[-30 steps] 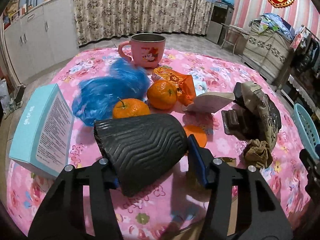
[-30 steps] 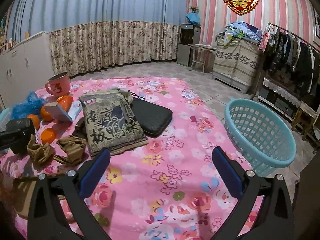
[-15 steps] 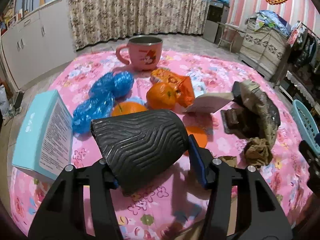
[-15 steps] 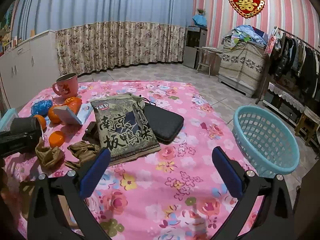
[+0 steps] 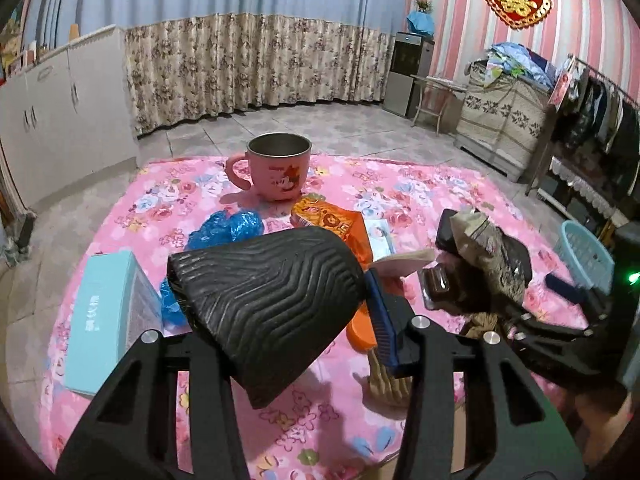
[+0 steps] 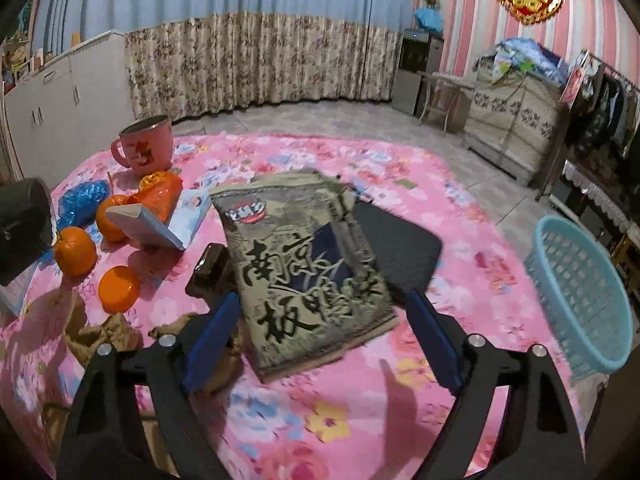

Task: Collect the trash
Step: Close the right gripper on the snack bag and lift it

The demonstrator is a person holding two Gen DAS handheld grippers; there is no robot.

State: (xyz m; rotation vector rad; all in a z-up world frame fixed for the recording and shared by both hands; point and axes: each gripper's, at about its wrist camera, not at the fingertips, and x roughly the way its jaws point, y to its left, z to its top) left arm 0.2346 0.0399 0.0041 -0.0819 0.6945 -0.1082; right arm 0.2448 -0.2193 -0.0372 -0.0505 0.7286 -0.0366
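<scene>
Left wrist: my left gripper (image 5: 276, 300) clamps the ribbed black cup (image 5: 264, 300), which hides its left finger. Right gripper (image 6: 324, 340) is spread wide over the printed food bag (image 6: 304, 264); laundry basket (image 6: 580, 296) sits beyond, right edge cropped.

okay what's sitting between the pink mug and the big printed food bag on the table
In the right wrist view, between the pink mug and the printed food bag lie an orange snack packet and an open booklet, on the pink floral cloth.
</scene>
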